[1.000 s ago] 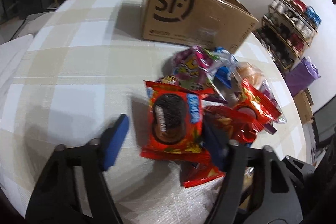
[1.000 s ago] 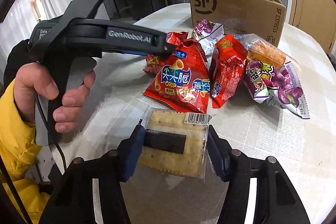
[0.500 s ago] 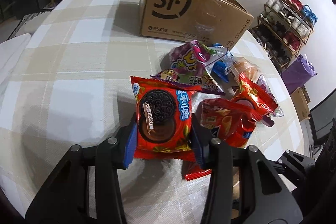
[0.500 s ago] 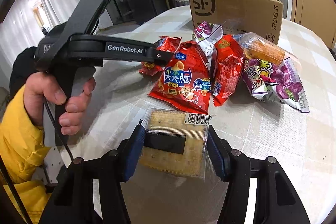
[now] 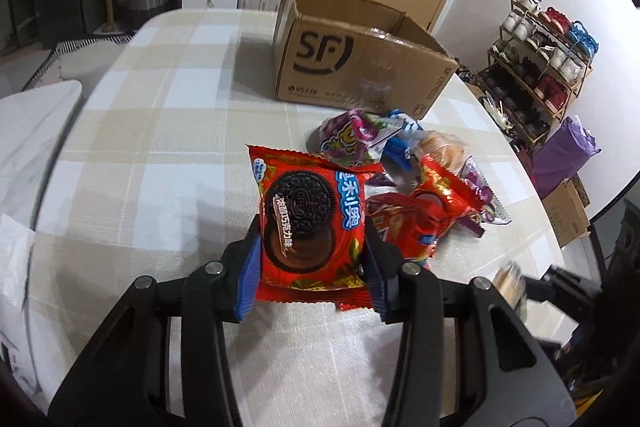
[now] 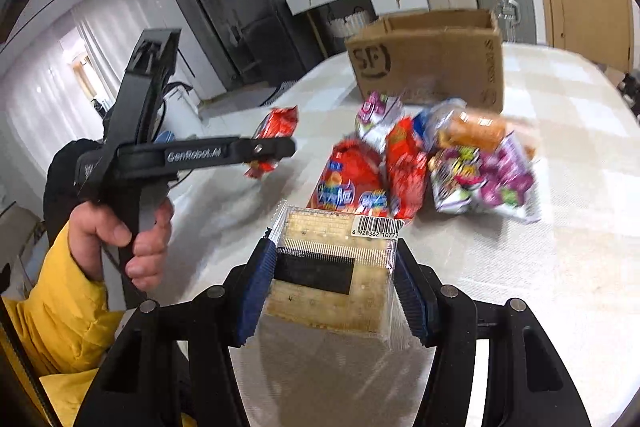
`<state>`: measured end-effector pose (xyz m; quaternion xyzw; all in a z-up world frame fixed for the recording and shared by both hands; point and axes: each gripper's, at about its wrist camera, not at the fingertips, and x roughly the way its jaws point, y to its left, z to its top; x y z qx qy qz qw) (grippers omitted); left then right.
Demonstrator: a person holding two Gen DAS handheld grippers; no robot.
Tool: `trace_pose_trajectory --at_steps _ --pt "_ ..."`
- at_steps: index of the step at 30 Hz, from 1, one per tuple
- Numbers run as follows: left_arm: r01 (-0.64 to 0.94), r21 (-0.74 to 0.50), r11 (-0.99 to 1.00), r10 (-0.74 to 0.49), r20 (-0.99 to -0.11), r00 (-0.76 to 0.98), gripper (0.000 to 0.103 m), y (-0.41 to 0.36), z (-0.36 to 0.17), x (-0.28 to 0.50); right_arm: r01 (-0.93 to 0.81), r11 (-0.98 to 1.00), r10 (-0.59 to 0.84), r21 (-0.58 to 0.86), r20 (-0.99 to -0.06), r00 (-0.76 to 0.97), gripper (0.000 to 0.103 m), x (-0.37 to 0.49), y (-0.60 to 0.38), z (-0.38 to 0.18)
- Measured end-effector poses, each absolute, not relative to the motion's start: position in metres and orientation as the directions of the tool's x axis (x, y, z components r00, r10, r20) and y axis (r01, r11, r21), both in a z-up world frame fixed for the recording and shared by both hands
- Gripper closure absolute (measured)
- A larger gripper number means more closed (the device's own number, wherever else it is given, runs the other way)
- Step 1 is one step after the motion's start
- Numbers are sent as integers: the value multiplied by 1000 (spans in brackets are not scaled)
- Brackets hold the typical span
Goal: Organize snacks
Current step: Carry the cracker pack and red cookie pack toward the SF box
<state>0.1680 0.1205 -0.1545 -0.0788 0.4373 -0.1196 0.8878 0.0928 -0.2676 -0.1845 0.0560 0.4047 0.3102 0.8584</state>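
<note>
Change since a second ago: our left gripper (image 5: 312, 267), then open around the red Oreo packet (image 5: 310, 223), now clamps it clear of the table (image 5: 160, 131). Our right gripper (image 6: 332, 287) keeps gripping the cracker pack (image 6: 334, 275), also raised. Ahead: snack pile (image 6: 440, 163), then open cardboard box (image 5: 360, 67).

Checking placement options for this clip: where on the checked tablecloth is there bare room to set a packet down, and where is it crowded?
Bare cloth lies left of the brown SF cardboard box and the snack pile, out to the round table's edge, and in front of both grippers. Crowded: the heap of red, purple and clear snack bags in front of the box.
</note>
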Motion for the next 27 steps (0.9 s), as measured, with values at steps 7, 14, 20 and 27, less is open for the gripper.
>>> trace_pose_trajectory --at_steps 7,14,20,27 --pt "152 -197 969 -248 -730 636 62 110 -118 141 -486 813 570 321 -609 552 44 87 -285 -147" --pt "193 -163 967 -252 -697 671 61 90 -84 109 -484 815 574 318 -556 601 44 90 -298 -113" --pt "227 -162 960 -276 -675 685 61 82 -65 84 -487 812 580 321 -530 619 44 85 -305 -93" --pt "248 -158 956 -289 -660 694 62 78 -50 61 -461 812 584 359 -518 626 44 83 -313 -85"
